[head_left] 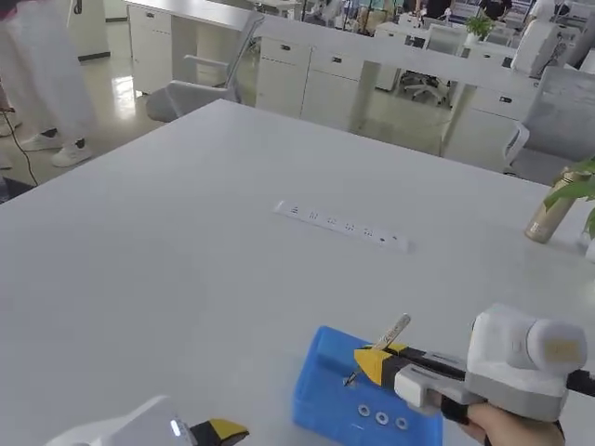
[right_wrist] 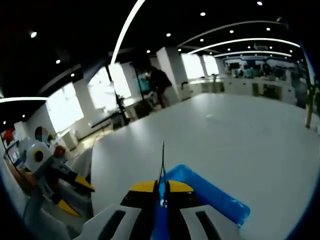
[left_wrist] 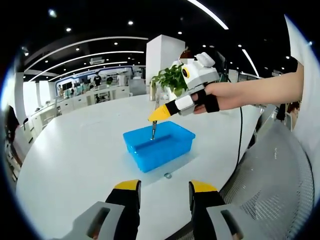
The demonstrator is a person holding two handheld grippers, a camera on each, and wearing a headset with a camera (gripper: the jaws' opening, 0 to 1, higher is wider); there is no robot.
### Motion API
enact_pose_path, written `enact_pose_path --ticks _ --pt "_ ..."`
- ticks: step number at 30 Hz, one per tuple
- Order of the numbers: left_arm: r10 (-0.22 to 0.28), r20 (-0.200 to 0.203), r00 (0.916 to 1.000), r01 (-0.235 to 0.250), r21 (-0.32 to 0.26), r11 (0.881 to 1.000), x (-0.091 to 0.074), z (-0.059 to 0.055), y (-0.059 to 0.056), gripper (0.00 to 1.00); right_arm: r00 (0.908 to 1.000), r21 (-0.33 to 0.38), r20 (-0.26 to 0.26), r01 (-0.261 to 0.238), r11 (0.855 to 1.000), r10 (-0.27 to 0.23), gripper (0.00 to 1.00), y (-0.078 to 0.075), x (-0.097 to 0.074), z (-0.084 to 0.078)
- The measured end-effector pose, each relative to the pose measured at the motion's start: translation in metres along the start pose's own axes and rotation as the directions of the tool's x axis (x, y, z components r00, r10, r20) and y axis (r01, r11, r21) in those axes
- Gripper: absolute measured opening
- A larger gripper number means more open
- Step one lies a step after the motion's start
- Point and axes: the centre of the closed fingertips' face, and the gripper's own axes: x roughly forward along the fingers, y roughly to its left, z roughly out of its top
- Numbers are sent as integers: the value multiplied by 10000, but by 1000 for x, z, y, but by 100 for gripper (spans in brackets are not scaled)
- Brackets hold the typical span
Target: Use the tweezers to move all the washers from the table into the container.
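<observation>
Three washers (head_left: 382, 418) lie inside the blue container (head_left: 316, 372) at the near right of the white table (head_left: 186, 242), head view; right gripper (head_left: 376, 362), jaws clamped on the tweezers (head_left: 397, 328), holds their tip over the container; left gripper (head_left: 226, 430) at the near left edge; power strip (head_left: 339, 224) farther back.

Left gripper view: own jaws apart, holding nothing; one washer (left_wrist: 168, 175) on the table just beside the container's (left_wrist: 159, 150) near wall.

Right gripper view: jaws together on the tweezers (right_wrist: 162, 160); container (right_wrist: 215, 197) below.
</observation>
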Motion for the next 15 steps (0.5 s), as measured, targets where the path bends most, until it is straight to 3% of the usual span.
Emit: enact_pose_path --ticks 9,15 --pt "-55 6 10000 55 -51 10000 0 0 -1 36 9978 647 -644 192 9977 -151 3 -16 17 -18" --pt "-37 49 10000 37 -39 10000 0 1 -1 36 9935 598 -1115 278 9978 -210 3 -23 24 -30"
